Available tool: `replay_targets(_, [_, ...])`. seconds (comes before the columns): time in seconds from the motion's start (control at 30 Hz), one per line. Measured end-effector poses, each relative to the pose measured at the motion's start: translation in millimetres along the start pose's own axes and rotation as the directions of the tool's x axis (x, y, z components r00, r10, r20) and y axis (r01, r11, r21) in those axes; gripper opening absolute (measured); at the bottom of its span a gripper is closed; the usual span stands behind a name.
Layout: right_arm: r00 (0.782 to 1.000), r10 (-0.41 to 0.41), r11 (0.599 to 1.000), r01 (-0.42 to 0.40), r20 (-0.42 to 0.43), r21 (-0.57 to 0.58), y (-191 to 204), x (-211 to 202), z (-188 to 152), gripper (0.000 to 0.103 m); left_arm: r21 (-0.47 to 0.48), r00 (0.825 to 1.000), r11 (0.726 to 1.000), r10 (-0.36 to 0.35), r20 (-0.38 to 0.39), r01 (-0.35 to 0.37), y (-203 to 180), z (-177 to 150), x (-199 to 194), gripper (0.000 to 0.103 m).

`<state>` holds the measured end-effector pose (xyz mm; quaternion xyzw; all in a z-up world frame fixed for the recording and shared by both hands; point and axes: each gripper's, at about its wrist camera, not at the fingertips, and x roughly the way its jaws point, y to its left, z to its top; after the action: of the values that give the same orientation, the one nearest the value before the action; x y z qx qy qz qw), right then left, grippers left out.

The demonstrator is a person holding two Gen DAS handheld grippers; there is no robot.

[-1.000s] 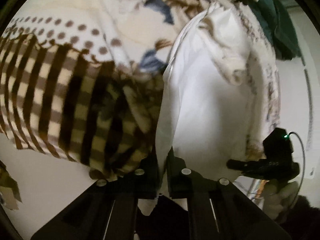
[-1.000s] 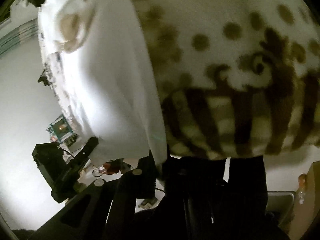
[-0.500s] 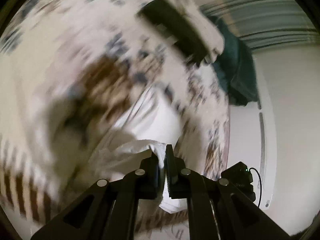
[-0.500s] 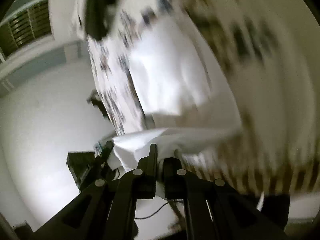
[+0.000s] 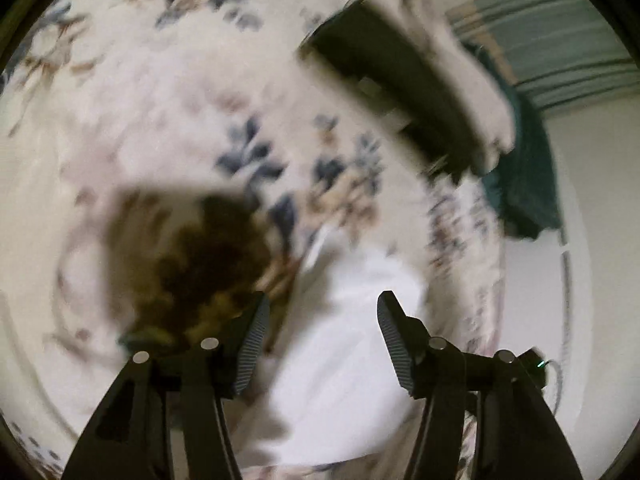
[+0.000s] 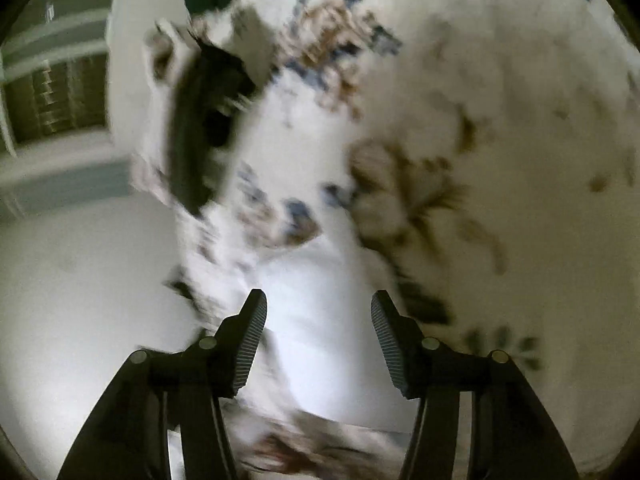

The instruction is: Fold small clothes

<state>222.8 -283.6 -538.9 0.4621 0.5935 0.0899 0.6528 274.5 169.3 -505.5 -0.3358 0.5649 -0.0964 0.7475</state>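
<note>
Grippers first: your left gripper points down over the floral bedspread with its jaws spread wide and nothing between them, hovering above the one white garment lying on the spread. Your right gripper points down the same way, also wide apart and empty, over that white garment. Beyond lie one dark folded piece and one teal cloth; everything is blurred.
</note>
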Motion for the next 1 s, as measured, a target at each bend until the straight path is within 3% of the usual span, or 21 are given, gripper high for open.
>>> replay_targets(0.1, [0.998,-0.046,0.999,0.045,-0.032,-0.027,-8,20,2,0.057,-0.002,0.997,1.0,0.026,-0.068,-0.026,9,-9,24,0.054])
replay_targets(0.2, [0.997,-0.035,0.999,0.034,-0.067,-0.014,-11,45,14,0.057,0.011,0.992,1.0,0.018,-0.122,-0.017,3,-7,48,0.054])
replay_targets(0.3, [0.998,0.014,1.0,-0.014,-0.063,0.005,-7,63,24,0.055,0.064,0.993,0.998,-0.005,-0.117,0.013,-16,1,65,0.051])
replay_targets(0.33, [0.999,0.026,1.0,-0.026,-0.026,-0.006,-2,61,26,0.033,0.087,0.995,0.996,-0.008,-0.096,0.017,-22,3,67,0.051])
replay_targets(0.37, [1.0,0.014,1.0,-0.014,-0.014,-0.016,0,61,26,0.005,0.117,0.997,0.993,-0.015,-0.073,0.023,-27,4,69,0.033])
replay_targets(0.4, [1.0,0.004,1.0,-0.004,0.009,-0.026,4,58,26,0.006,0.136,0.998,0.99,-0.02,-0.066,0.029,-32,5,69,0.0])
replay_targets(0.5, [0.994,0.016,1.0,-0.014,0.111,-0.02,10,41,20,0.004,0.151,0.997,0.986,-0.071,0.01,0.069,-34,5,54,0.001])
replay_targets(0.6, [0.985,-0.024,1.0,0.025,0.172,0.001,6,32,18,0.004,0.073,0.996,0.995,-0.076,0.041,0.073,-21,13,49,0.001])
replay_targets(0.8, [0.987,-0.122,0.993,0.121,0.105,0.013,-2,51,30,0.004,0.074,0.999,0.997,-0.027,-0.035,0.029,-17,23,66,0.002])
replay_targets(0.83, [0.988,-0.13,0.991,0.13,0.085,0.011,-1,49,31,0.006,0.07,0.998,0.997,-0.036,-0.059,0.041,-14,23,66,0.003])
replay_targets(0.9, [0.991,-0.133,0.991,0.133,0.034,0.016,-4,44,33,0.024,0.06,0.994,0.997,-0.038,-0.102,0.044,-7,25,61,0.006])
replay_targets(0.93, [0.993,-0.117,0.993,0.116,0.019,0.019,-8,39,33,0.047,0.057,0.992,0.997,-0.05,-0.116,0.056,-4,23,57,0.011])
replay_targets(0.97, [0.995,-0.102,0.995,0.101,0.007,0.022,-12,38,31,0.064,0.052,0.989,0.996,-0.071,-0.128,0.078,0,21,53,0.028])
replay_targets(1.0, [0.998,-0.053,0.998,0.054,-0.032,0.029,-21,36,28,0.068,0.039,0.985,0.993,-0.106,-0.14,0.112,5,17,50,0.051])
